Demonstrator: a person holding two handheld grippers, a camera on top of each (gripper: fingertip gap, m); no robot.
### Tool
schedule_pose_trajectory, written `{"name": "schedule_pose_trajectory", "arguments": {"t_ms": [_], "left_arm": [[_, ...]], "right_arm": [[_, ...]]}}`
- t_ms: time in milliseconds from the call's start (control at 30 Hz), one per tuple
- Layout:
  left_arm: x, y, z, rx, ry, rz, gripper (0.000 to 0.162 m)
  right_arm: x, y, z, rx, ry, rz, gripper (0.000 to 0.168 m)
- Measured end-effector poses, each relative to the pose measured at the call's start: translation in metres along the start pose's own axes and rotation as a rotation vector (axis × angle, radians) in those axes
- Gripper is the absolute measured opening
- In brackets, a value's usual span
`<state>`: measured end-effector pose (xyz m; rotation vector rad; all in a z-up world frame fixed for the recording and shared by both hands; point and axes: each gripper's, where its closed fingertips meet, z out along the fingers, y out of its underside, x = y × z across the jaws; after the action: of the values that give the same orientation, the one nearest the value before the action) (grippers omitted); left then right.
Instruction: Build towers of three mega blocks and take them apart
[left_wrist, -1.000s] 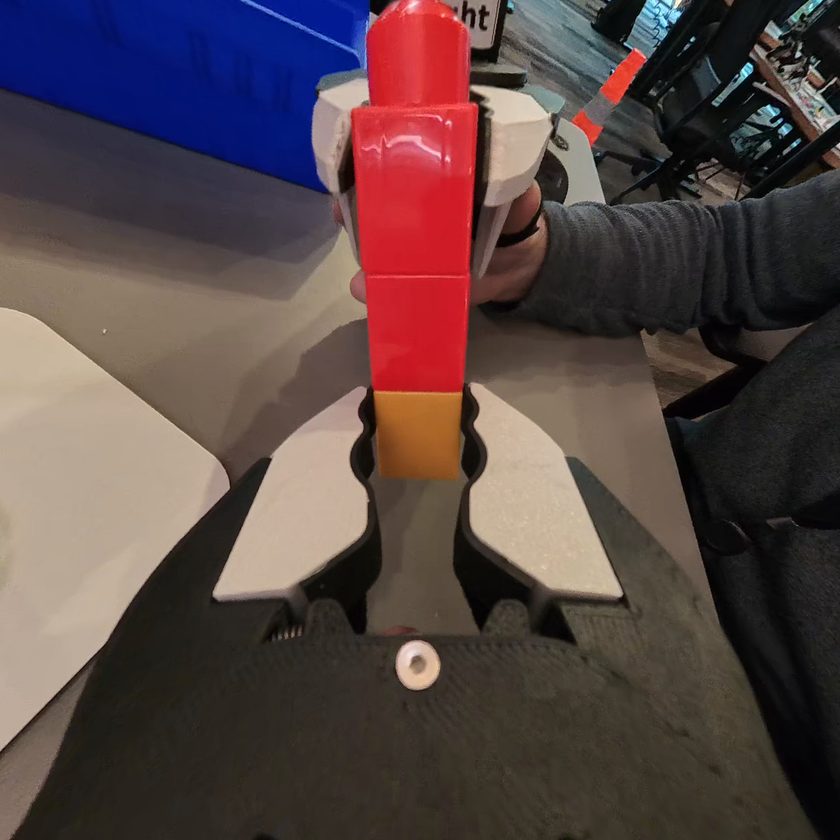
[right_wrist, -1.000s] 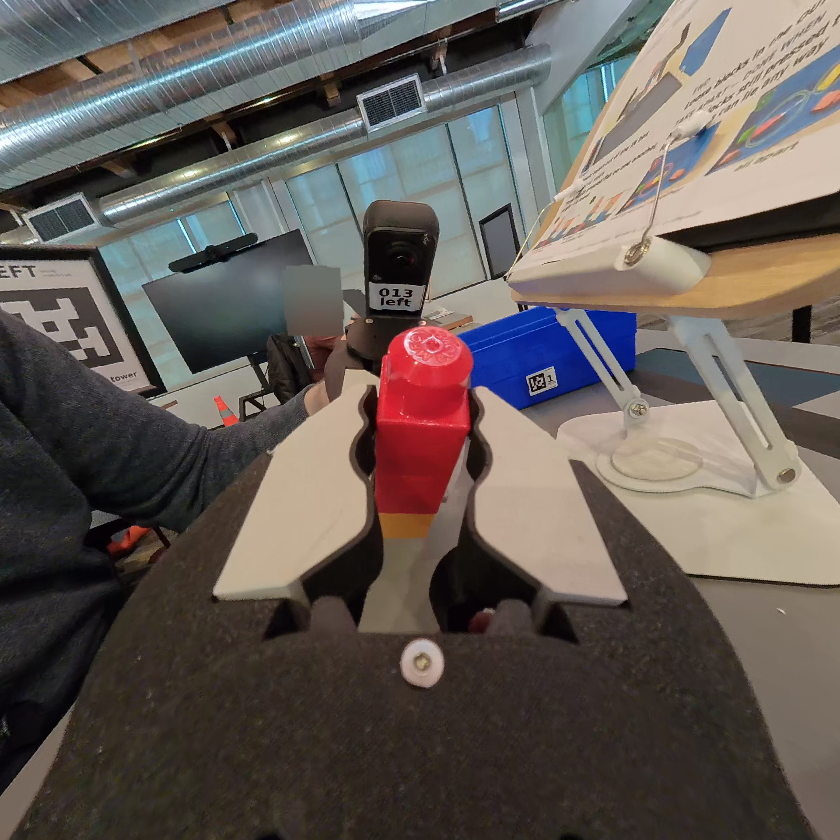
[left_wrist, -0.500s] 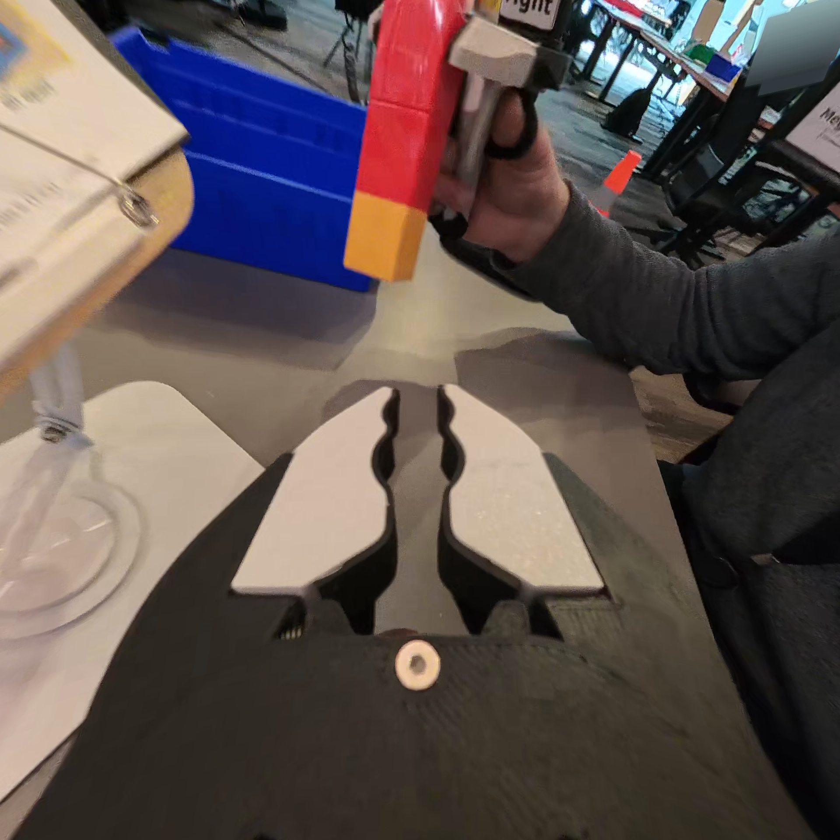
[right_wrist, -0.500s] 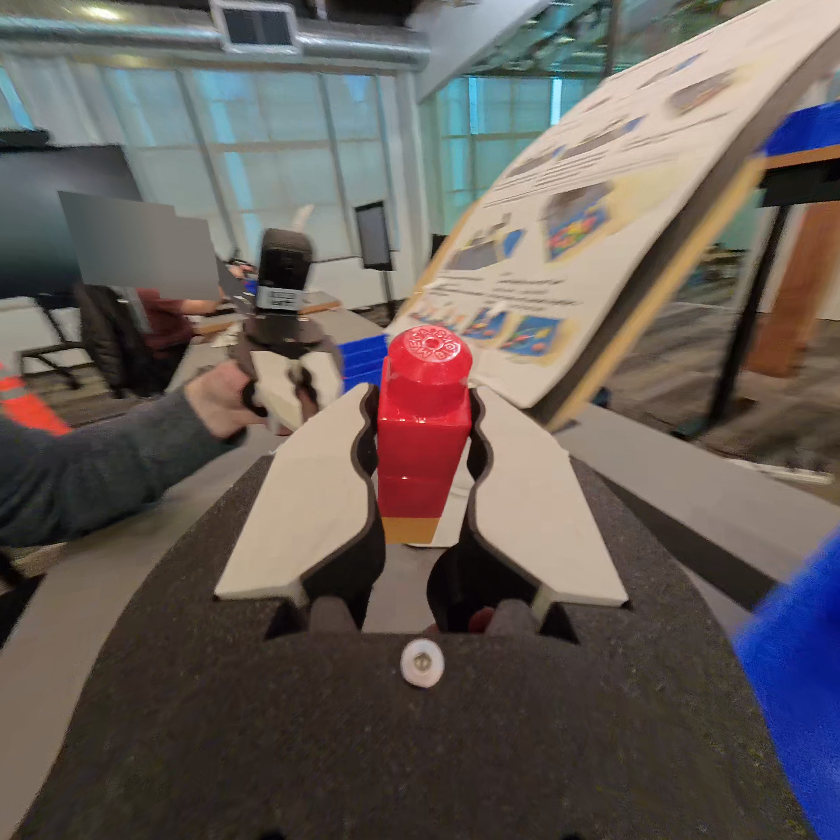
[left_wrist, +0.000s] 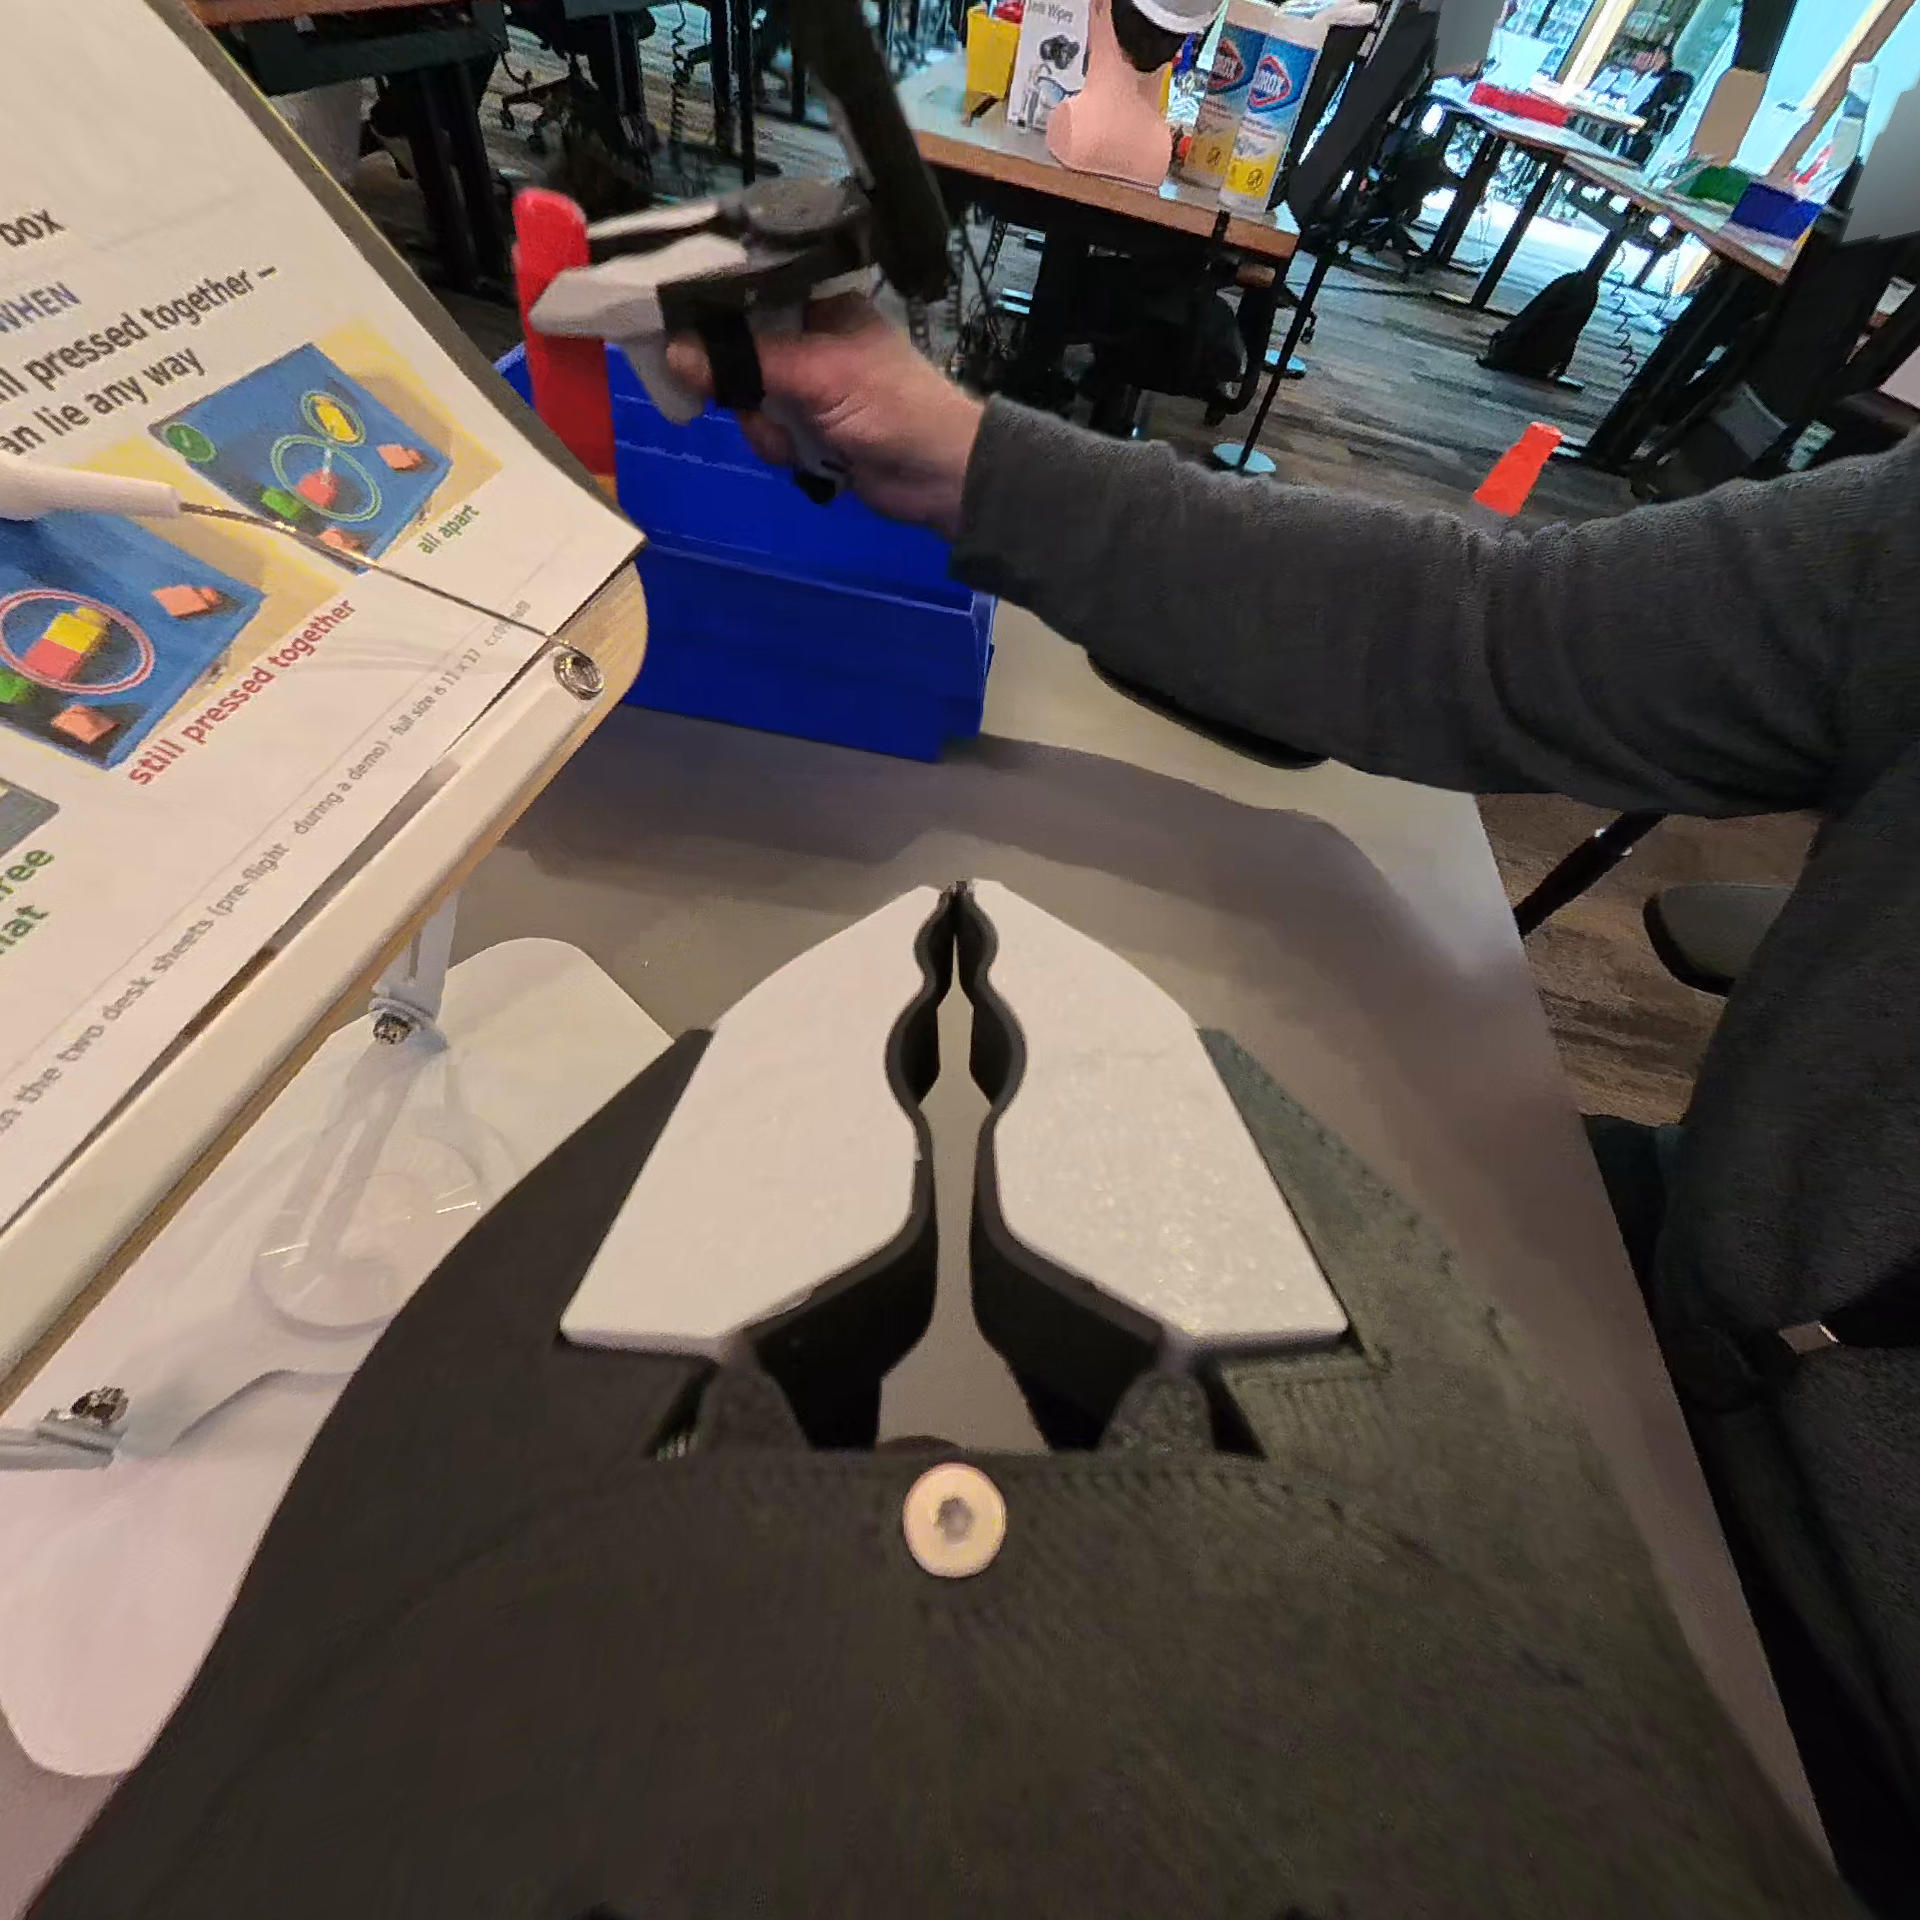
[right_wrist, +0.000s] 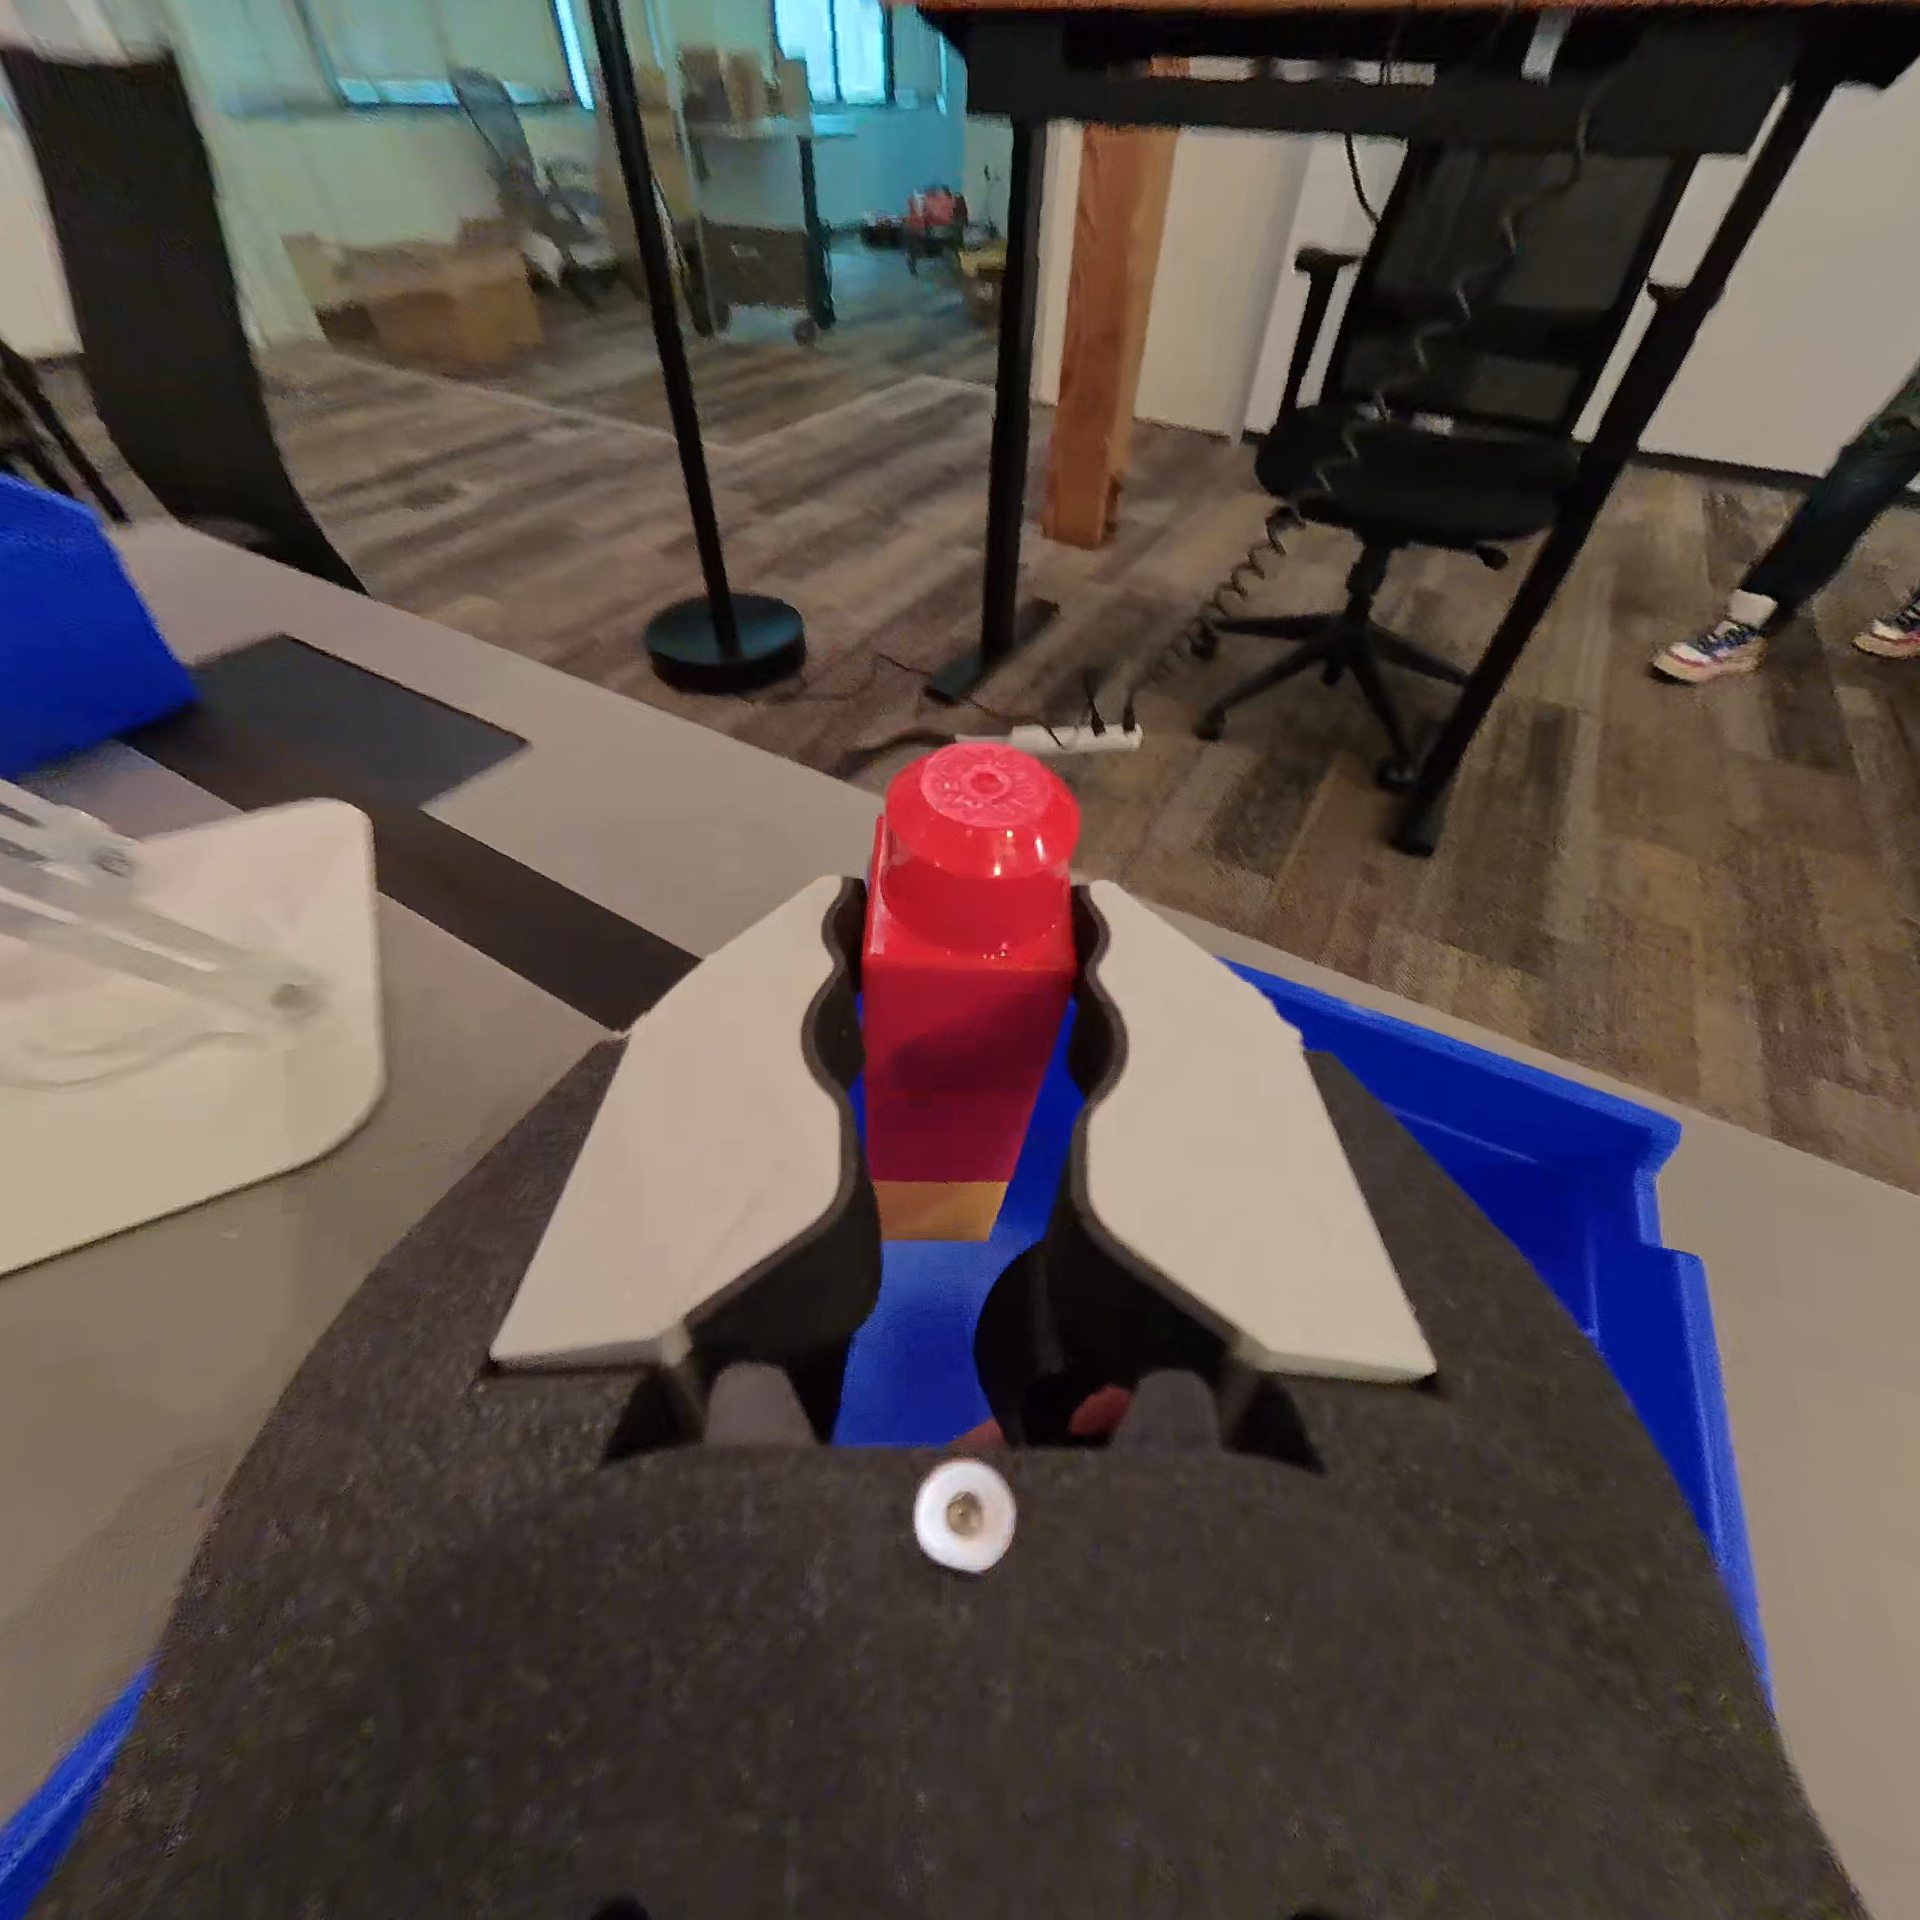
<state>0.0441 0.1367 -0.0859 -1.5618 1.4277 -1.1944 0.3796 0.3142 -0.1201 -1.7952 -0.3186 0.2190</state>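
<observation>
A tower of two red mega blocks (right_wrist: 971, 997) on an orange block (right_wrist: 940, 1210) is clamped in my right gripper (right_wrist: 971, 904). The pads press on the top red block and the studded end points away from the camera. The tower hangs over the blue bin (right_wrist: 1507, 1143). In the left wrist view the right gripper (left_wrist: 623, 301) is held by a hand above the blue bin (left_wrist: 800, 623). The red block (left_wrist: 556, 312) shows beside its fingers, and the tower's lower part is hidden behind the sheet stand. My left gripper (left_wrist: 958, 894) is shut with nothing between the pads, low over the grey table (left_wrist: 1195, 831).
A tilted stand with an instruction sheet (left_wrist: 208, 520) and its white base (left_wrist: 520, 1018) fills the left of the left wrist view; the base also shows in the right wrist view (right_wrist: 208, 987). A sleeved arm (left_wrist: 1455, 623) crosses above the table. The table edge and office chairs lie beyond. Across from one pair of fingers to the other is roughly 40 cm.
My left gripper let go of the tower's orange end, drew back and its pads came together on air. My right gripper carried the whole tower away to above the blue bin.
</observation>
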Motion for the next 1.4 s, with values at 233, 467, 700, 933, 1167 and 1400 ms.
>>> {"name": "schedule_pose_trajectory", "arguments": {"t_ms": [233, 467, 700, 933, 1167, 1400], "left_arm": [[-0.011, 0.001, -0.007, 0.019, -0.018, -0.024, 0.000], [-0.013, 0.001, -0.009, 0.023, -0.024, -0.028, 0.000], [-0.011, 0.001, -0.007, 0.018, -0.019, -0.025, 0.000], [-0.013, 0.000, -0.011, 0.013, -0.042, -0.013, 0.002], [-0.029, -0.020, -0.068, 0.051, -0.238, 0.057, 0.010], [-0.080, -0.009, -0.182, 0.013, -0.685, 0.043, 0.018]], "right_arm": [[-0.002, 0.033, 0.037, -0.103, 0.029, -0.050, 0.037], [-0.001, 0.055, 0.041, -0.156, 0.051, -0.042, 0.037], [-0.003, 0.053, 0.035, -0.148, 0.032, -0.002, 0.047], [-0.006, 0.037, 0.014, -0.101, 0.040, 0.023, 0.052], [-0.041, -0.020, -0.059, 0.035, 0.096, -0.082, 0.026], [-0.172, -0.061, -0.110, 0.233, -0.096, -0.201, 0.005]]}}
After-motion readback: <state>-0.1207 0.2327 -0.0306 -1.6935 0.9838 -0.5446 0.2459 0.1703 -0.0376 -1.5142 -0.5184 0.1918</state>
